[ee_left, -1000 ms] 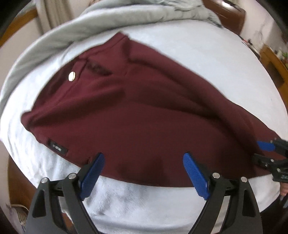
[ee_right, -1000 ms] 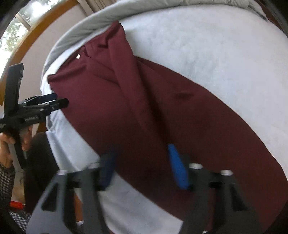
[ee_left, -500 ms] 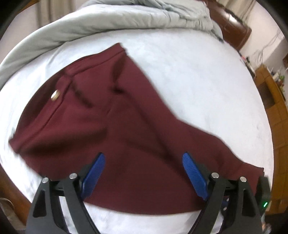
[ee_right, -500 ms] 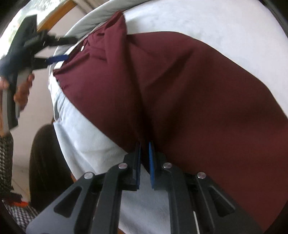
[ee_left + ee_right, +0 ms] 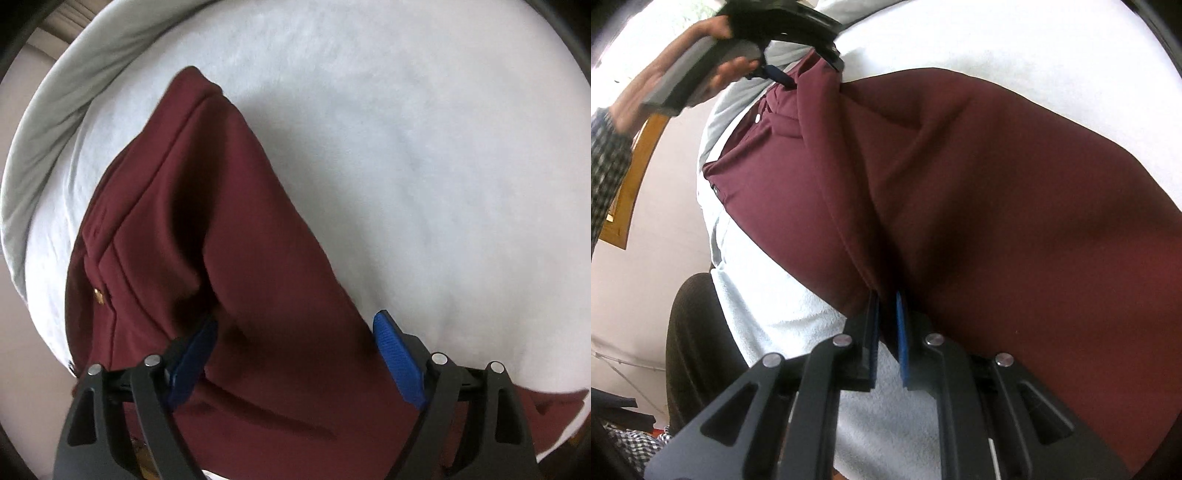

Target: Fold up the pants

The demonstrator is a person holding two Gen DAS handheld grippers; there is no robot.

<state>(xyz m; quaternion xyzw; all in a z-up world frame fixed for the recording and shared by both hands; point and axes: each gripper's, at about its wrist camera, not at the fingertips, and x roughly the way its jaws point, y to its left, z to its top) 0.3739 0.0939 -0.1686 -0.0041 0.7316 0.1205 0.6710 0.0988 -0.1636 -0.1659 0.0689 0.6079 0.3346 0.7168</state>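
Pants point(image 5: 960, 192) in pinched right gripper point(image 5: 886, 314)

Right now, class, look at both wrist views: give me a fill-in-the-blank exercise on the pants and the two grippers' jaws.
1. The pants are ____ in colour.
2. The right gripper has its jaws ____ on the pants' edge.
3. The left gripper has its jaws ____, straddling the fabric.
4. The pants lie on a ____ blanket.

Missing words: maroon; shut; open; white
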